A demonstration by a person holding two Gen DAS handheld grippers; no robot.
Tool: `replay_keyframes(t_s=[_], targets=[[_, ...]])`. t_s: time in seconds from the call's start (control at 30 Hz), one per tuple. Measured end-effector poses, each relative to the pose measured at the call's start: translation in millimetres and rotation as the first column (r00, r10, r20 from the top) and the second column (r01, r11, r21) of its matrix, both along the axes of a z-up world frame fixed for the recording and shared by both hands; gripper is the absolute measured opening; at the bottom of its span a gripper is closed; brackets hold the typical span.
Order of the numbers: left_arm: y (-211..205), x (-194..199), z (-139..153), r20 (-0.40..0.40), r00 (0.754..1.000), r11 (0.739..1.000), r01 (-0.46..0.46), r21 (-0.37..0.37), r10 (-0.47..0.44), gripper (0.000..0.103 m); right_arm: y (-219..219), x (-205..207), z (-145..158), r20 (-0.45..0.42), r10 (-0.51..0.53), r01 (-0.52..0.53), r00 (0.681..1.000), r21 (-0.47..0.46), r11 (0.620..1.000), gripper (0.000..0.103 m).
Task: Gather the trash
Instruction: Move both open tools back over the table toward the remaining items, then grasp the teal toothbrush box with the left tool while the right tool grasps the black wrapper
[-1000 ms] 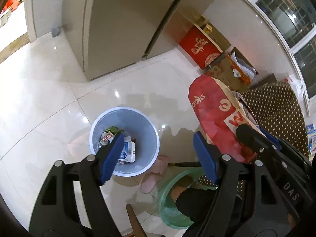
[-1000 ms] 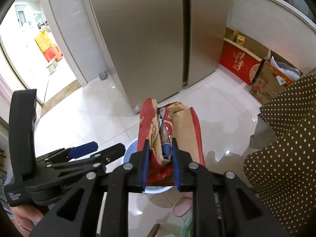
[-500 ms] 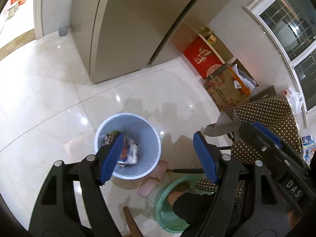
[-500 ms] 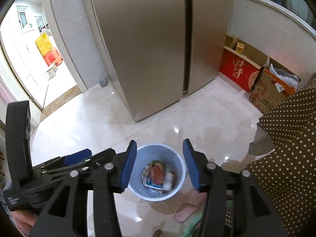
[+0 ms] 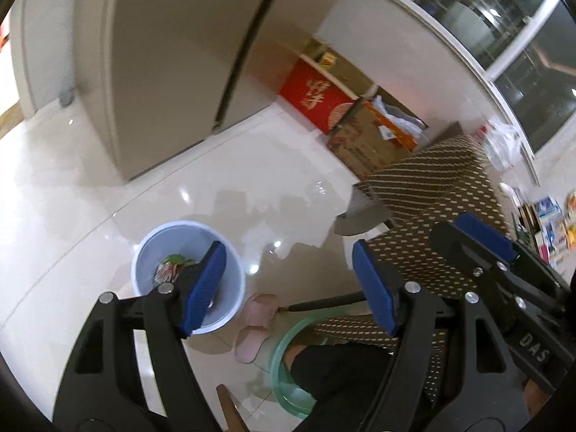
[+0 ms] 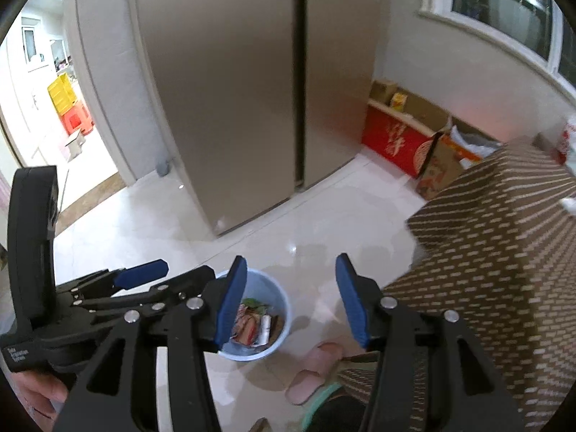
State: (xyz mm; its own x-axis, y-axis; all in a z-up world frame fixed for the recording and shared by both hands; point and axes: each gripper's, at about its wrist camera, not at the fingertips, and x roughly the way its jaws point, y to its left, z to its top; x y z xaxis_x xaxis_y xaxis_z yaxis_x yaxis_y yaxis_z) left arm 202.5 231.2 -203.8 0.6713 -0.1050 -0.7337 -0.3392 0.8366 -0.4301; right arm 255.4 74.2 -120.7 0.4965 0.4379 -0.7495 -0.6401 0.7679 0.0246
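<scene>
The right tool (image 6: 291, 297) is hanging spread with nothing between its blue pads, having just been opening. The left tool (image 5: 289, 284) is gaping empty too. Wrappers (image 6: 253, 325) are lying inside the blue bin (image 6: 279, 345) (floor, six o'clock of the fridge (image 6: 230, 100)).

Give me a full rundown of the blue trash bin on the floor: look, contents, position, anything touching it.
The trash bin is a round, pale blue bucket, plastic by the look, standing upright and lidless on the glossy white floor tiles in front of the fridge. It is partly filled with crumpled wrappers, red, white and green, lying at the bottom. A pair of pink slippers lies close beside it; contact cannot be judged. Neither gripper touches it.
</scene>
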Motion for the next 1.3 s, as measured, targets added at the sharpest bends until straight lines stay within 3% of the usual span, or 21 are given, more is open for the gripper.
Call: replay_keyframes(t_s=[0.3, 0.4, 0.53, 0.73, 0.93, 1.3], targets=[[-83, 35, 74, 0.098, 0.974, 0.973, 0.190, 0.133, -0.203, 0.072, -102, 11, 65, 0.125, -0.121, 0.116, 0.985, 0.048, 0.992, 0.056], [-120, 49, 94, 0.116, 0.955, 0.951, 0.250, 0.181, -0.273, 0.072, -148, 22, 78, 0.147, -0.201, 0.192, 0.969, 0.068, 0.979, 0.057], [-180, 67, 116, 0.124, 0.914, 0.902, 0.348, 0.255, -0.387, 0.071, -208, 29, 85, 0.154, -0.295, 0.284, 0.943, 0.090, 0.955, 0.057], [-260, 94, 125, 0.089, 0.838, 0.809, 0.485, 0.331, -0.538, 0.071, -291, 30, 84, 0.163, -0.415, 0.404, 0.895, 0.097, 0.909, 0.057], [-324, 120, 121, 0.025, 0.794, 0.731, 0.547, 0.408, -0.608, 0.071, -352, 30, 73, 0.156, -0.497, 0.488, 0.854, 0.094, 0.868, 0.057], [-376, 166, 105, -0.093, 0.771, 0.652, 0.590, 0.478, -0.630, 0.071, -399, 61, 55, 0.111, -0.598, 0.588, 0.794, 0.108, 0.802, 0.057]])
